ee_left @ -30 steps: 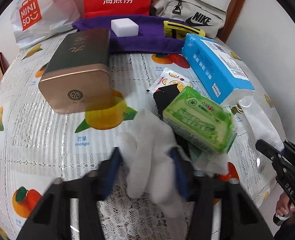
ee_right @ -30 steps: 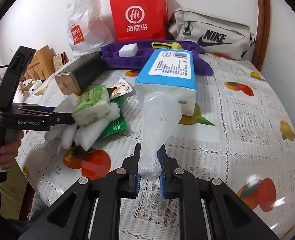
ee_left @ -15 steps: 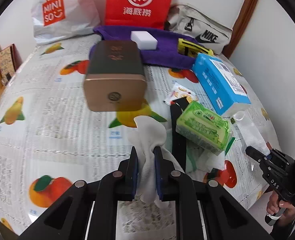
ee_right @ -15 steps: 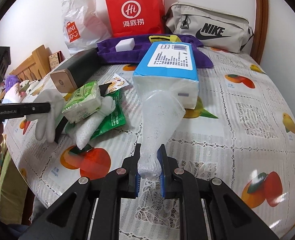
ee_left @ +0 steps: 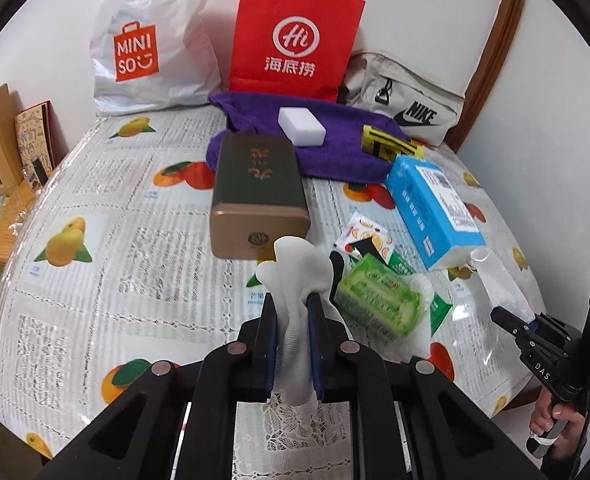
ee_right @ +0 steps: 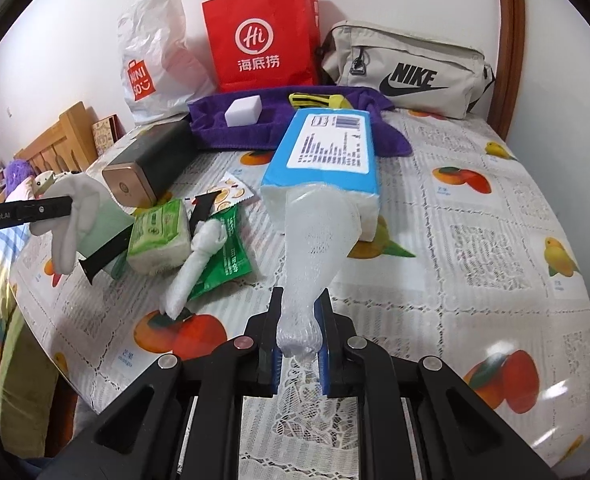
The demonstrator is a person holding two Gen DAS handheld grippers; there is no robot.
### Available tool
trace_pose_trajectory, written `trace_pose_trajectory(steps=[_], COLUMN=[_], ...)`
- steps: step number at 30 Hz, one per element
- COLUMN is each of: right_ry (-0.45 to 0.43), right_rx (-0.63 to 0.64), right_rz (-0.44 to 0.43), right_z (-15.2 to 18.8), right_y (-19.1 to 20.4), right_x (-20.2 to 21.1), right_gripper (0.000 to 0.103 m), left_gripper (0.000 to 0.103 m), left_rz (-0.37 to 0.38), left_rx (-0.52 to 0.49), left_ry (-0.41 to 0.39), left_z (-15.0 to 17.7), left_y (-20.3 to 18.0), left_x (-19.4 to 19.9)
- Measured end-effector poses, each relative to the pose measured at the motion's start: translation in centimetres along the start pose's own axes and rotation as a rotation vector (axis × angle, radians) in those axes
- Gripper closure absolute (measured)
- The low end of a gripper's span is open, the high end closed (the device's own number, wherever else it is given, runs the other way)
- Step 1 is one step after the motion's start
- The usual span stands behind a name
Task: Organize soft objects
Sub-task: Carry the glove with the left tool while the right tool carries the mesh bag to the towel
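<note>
The table (ee_left: 95, 280), under a fruit-print cover, is carrying everything. Along its far edge a white bag (ee_left: 147, 52), a red bag (ee_left: 295, 40) and a grey pouch (ee_left: 407, 100) are leaning against the wall, and a purple towel (ee_left: 335, 156) is lying just in front of them with a white block (ee_left: 301, 126) and a yellow item (ee_left: 387, 144) resting on it. A dark tin (ee_left: 257, 188) is sitting near the middle, its far end touching the towel. Toward the right edge a blue tissue pack (ee_right: 327, 152) is lying with its open end facing the near edge.

The right gripper (ee_right: 299, 340) is pinching the narrow end of a foam net (ee_right: 315, 248), which is stretching back to the tissue pack's open end (whether it is touching the pack is unclear). Left of it a green tissue pack (ee_right: 159, 236) is sitting on a pile with a green sachet (ee_right: 227, 264), a rolled white cloth (ee_right: 197, 260), a black strap (ee_right: 107, 254) and an orange-print sachet (ee_right: 231, 194).

The left gripper (ee_left: 291, 332) is clamping a white glove (ee_left: 295, 280), jaws tight on its middle, and holding it clear of the table near the near edge, just left of the pile; its fingers are hanging down in the right view.
</note>
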State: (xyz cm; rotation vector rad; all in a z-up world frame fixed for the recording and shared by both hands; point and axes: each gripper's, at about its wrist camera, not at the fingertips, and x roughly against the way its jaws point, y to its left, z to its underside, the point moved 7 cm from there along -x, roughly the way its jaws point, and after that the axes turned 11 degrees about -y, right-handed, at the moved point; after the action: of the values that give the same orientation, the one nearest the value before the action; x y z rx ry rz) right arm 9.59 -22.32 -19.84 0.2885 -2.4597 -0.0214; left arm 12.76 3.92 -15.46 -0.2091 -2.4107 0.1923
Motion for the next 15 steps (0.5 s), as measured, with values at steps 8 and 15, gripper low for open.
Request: trace_pose_trajectory(steps=[8, 15], right_ry=[-0.015, -0.038], right_rx=[0.006, 0.021], right_rz=[-0.008, -0.024], right_z=[-1.3, -2.7], right_y=[0.0, 0.5], right_x=[0.9, 1.5], right_gripper=[0.089, 0.089], left_gripper=[0.09, 0.09], left_rz=[-0.007, -0.013], left_rx=[0.009, 0.009], left_ry=[-0.043, -0.064], left_z=[-1.7, -3.1], left_y=[0.2, 0.2], left_x=[1.6, 2.3])
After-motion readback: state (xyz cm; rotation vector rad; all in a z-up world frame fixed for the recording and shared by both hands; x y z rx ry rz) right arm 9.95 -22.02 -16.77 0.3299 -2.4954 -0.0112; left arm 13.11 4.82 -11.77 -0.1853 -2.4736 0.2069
